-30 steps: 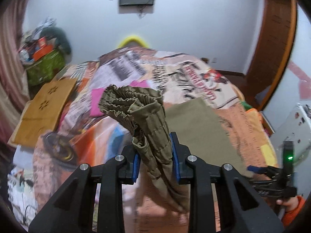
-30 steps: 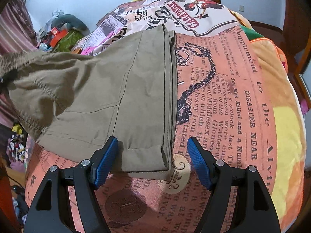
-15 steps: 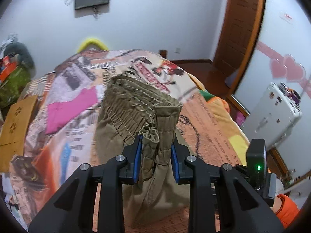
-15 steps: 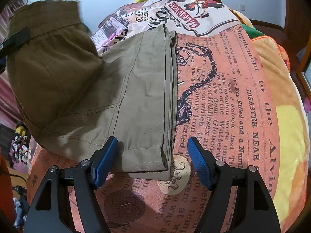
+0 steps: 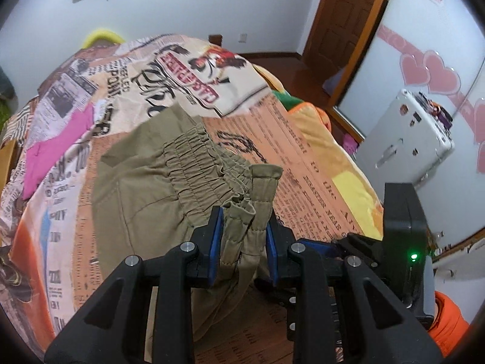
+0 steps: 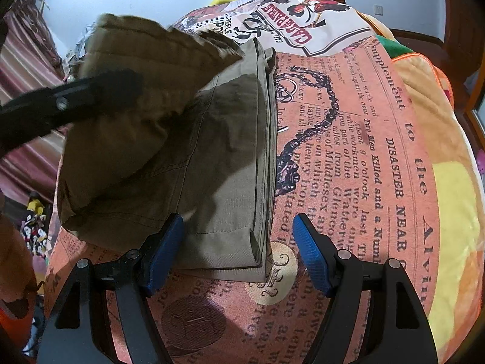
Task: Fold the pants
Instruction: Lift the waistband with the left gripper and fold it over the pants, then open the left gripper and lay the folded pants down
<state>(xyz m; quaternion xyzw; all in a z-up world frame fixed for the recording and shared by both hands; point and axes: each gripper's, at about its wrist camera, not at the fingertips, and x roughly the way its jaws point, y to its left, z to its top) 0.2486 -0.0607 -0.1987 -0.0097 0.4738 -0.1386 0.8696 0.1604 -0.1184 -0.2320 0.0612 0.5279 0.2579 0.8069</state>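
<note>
Olive-khaki pants (image 6: 230, 163) lie on the bed, legs stacked and hems (image 6: 224, 257) near my right gripper. My left gripper (image 5: 242, 239) is shut on the gathered elastic waistband (image 5: 209, 163) and holds it in the air above the legs; the fabric hangs between its blue pads. In the right wrist view the lifted waist end (image 6: 130, 121) and the left gripper's arm (image 6: 60, 103) show blurred at upper left. My right gripper (image 6: 238, 248) is open and empty, its jaws on either side of the hem's right corner, just in front of it.
The bed carries a newspaper-print quilt (image 6: 348, 157) in orange, cream and yellow. A pink patch (image 5: 57, 148) lies on its left part. A white case (image 5: 406, 142) stands right of the bed, by a wooden door (image 5: 342, 21). Clutter and a curtain (image 6: 27, 69) sit left.
My left gripper has carried the waistband to the right and forward, over the pant legs toward the hems. My right gripper has stayed open by the hem.
</note>
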